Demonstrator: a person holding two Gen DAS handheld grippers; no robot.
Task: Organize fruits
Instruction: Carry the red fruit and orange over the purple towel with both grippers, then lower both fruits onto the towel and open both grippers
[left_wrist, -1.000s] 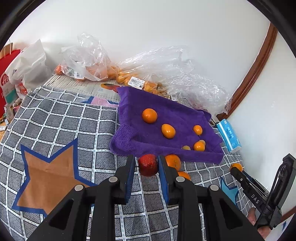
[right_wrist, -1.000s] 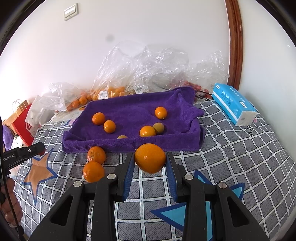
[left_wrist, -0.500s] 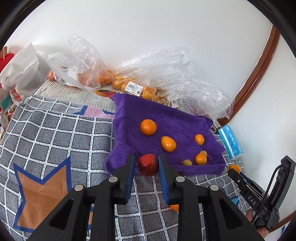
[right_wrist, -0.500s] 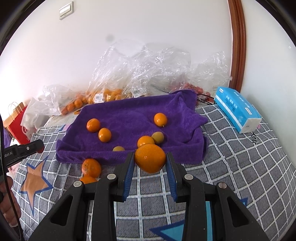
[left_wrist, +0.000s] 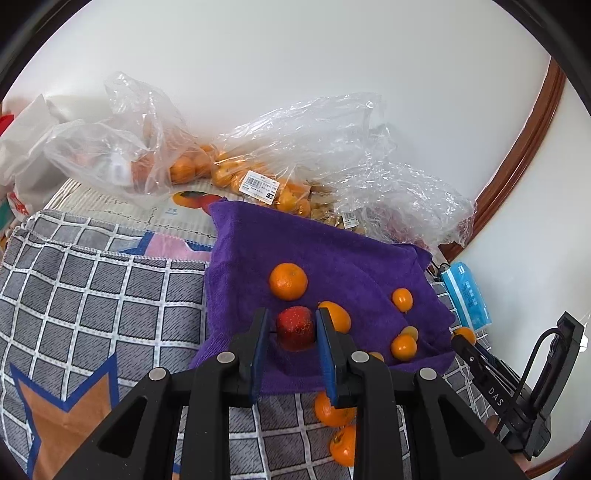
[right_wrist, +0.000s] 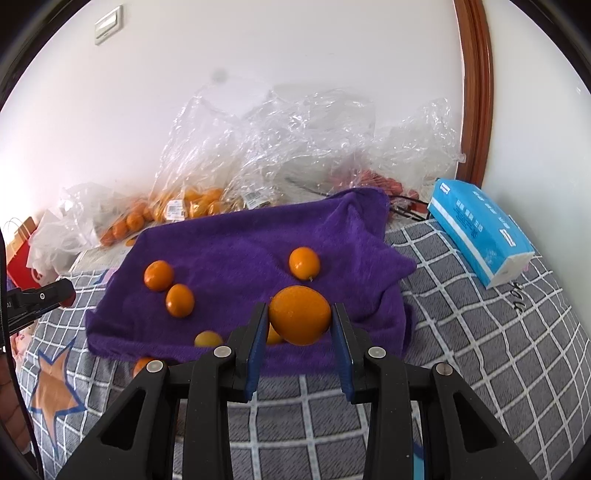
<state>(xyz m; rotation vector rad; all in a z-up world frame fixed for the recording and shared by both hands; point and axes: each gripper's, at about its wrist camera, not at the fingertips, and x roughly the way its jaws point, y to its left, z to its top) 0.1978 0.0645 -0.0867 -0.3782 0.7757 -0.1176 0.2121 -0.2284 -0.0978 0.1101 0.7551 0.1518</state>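
Small red fruit (left_wrist: 294, 326), speckled skin, sits pinched between the pads of the left gripper (left_wrist: 290, 332), jaws nearly closed on it, held over the near-left part of the purple towel (left_wrist: 332, 254). Right gripper (right_wrist: 300, 325) has a bigger orange (right_wrist: 300, 314) clamped, jaws a bit wider, hanging above the towel's front edge. Both fruits off the surface, not yet set down.

On the towel: approx six small oranges and kumquat-like ones, e.g. one round orange (left_wrist: 288, 281) just beyond the red fruit. Two more oranges (left_wrist: 332, 406) lie off the towel on the checked blanket (left_wrist: 92, 295), near its front hem. Behind: clear plastic bags (left_wrist: 258, 177) w/ more oranges, blue tissue pack (right_wrist: 480, 236) to the right.

Risks, IMO: the towel is soft and rumpled, so a round fruit let go from height could roll off the front onto the blanket. The left gripper's far pad is v. close to an oblong orange (left_wrist: 338, 315); lowering there may knock it. The red fruit looks soft, so a hard squeeze could bruise it.
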